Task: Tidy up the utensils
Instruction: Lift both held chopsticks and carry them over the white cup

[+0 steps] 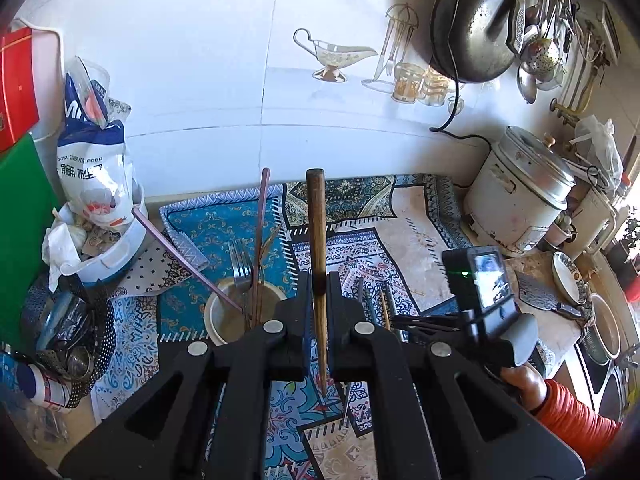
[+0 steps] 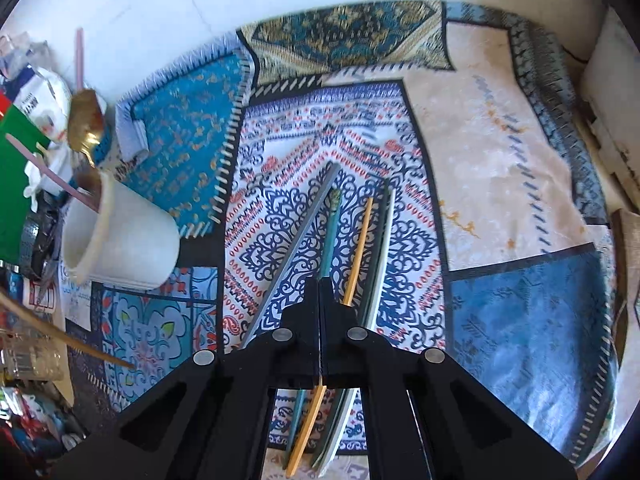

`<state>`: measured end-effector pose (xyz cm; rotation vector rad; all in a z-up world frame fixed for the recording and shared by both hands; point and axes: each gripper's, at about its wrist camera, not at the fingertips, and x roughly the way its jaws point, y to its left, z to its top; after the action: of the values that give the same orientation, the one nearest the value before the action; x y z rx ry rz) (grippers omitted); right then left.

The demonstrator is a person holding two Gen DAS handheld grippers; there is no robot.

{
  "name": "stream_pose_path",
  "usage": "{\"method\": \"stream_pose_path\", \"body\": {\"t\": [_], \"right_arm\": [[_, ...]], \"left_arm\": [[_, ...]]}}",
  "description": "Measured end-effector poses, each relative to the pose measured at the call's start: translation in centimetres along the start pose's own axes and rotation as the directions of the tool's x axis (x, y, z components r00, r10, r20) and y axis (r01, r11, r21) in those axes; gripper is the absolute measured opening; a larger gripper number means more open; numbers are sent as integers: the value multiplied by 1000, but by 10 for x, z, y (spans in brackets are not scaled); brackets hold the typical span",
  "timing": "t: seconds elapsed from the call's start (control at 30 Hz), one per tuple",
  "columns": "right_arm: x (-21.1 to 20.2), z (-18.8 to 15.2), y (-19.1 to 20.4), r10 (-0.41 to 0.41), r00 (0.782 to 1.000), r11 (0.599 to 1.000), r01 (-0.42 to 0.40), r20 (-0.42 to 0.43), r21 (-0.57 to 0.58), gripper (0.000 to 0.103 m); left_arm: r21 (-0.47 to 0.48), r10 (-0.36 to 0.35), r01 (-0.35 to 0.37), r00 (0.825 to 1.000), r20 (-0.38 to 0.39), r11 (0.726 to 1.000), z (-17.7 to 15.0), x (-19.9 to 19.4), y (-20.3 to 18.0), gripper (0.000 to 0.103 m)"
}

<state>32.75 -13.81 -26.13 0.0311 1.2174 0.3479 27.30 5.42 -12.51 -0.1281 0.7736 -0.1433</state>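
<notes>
Between my left gripper's (image 1: 319,280) closed jaws sits a brown wooden chopstick (image 1: 317,236), ahead-left of it the white cup (image 1: 218,322) already holding a fork and sticks. My right gripper (image 2: 320,292) is closed on the teal chopstick (image 2: 331,236); several loose chopsticks (image 2: 360,248) remain beneath. One bag (image 1: 94,168) reads "DUST COVER FOR FOOD".

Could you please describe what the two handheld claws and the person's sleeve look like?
Both claws, left and right, are matte black plastic with angular fingers, triangular cut-outs and round silver pivot bolts. The right unit, seen from the left wrist, has a small lit screen and a green light. The sleeve is orange and ribbed.
</notes>
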Motion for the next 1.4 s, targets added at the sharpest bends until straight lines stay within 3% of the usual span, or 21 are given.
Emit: {"method": "stream_pose_path", "body": {"t": [0.2,0.37,0.63,0.87,1.07,1.4], "right_arm": [[-23,-5,3,-2,1000,1000,2,12,-8,1],[5,-6,10,0,998,1000,-1,-68,-13,11],[52,-6,16,-54,985,999,54,-166,-7,11],[54,0,24,-125,983,992,121,-134,-38,7],[49,4,23,-102,988,994,105,-119,20,6],[-33,0,29,-116,990,991,109,86,77,5]], "left_arm": [[-5,-14,14,999,42,1000,7,-13,4,4],[-22,-12,13,997,72,1000,9,-25,15,4],[-49,8,-4,996,94,999,8,-40,35,4],[-62,-3,8,996,93,998,7,-39,49,4],[-54,-18,22,996,84,998,9,-35,53,4],[-33,-46,50,994,100,998,20,-34,59,4]]}}
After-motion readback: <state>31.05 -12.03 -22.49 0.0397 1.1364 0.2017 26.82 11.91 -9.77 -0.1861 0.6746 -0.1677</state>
